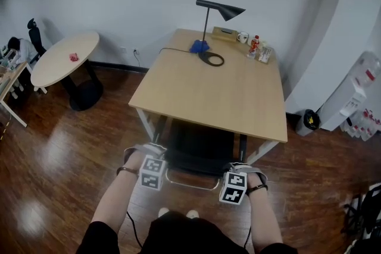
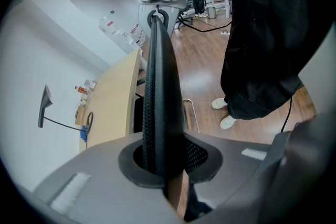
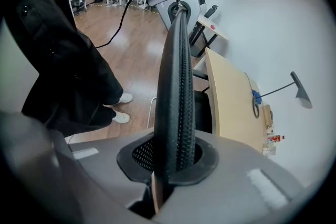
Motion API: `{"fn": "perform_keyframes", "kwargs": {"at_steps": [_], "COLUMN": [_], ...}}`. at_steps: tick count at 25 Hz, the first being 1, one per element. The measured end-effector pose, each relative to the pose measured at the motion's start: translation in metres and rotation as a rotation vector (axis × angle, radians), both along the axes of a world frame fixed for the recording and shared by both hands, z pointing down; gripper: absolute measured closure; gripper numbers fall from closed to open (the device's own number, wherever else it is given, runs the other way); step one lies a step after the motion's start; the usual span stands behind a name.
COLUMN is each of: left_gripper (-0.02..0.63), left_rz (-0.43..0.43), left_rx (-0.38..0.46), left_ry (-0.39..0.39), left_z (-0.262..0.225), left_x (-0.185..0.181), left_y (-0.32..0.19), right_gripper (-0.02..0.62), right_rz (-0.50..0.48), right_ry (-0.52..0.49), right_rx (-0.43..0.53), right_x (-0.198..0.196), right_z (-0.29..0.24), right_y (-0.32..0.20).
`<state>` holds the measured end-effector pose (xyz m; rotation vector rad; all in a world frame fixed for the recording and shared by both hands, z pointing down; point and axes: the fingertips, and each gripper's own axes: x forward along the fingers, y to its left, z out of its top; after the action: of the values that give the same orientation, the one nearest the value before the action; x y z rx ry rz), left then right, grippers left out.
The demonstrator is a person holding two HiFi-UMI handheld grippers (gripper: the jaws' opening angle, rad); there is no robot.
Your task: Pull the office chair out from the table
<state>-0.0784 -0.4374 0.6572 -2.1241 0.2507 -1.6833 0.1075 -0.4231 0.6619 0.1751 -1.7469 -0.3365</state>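
The left claw [image 2: 161,164] and right claw [image 3: 172,161] each clench the office chair [image 1: 200,150] by its backrest rim. Its seat lies ahead of them, under the surface [image 1: 208,95]. Uneven pull from the 2 could skew it against a leg [image 1: 147,123], or the rim may slip.

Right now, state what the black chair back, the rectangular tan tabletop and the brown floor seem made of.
Black chair back: woven mesh, matt; ribbed weave shows.
Rectangular tan tabletop: probably wood laminate, satin, even.
Brown floor: glossy wood planks; light reflections.
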Motion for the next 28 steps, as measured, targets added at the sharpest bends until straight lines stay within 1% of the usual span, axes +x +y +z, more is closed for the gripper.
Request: {"fn": "perform_keyframes", "kwargs": {"at_steps": [11, 20, 28], "left_gripper": [0.554, 0.554, 0.554], "left_rz": [0.018, 0.024, 0.041], "left_rx": [-0.004, -0.007, -0.016], "left_ry": [0.006, 0.002, 0.015], "left_z": [-0.003, -0.003, -0.004], "left_x": [-0.007, -0.012, -0.013], "left_y": [0.059, 0.098, 0.138], "right_gripper": [0.540, 0.541, 0.537], "right_rz": [0.024, 0.043, 0.062], "right_ry": [0.008, 0.004, 0.001], "right_rx": [-0.041, -0.038, -0.054], "right_x": [-0.007, -0.012, -0.013], "right_z": [-0.002, -0.001, -0.002], "right_y": [0.061, 0.101, 0.143]}}
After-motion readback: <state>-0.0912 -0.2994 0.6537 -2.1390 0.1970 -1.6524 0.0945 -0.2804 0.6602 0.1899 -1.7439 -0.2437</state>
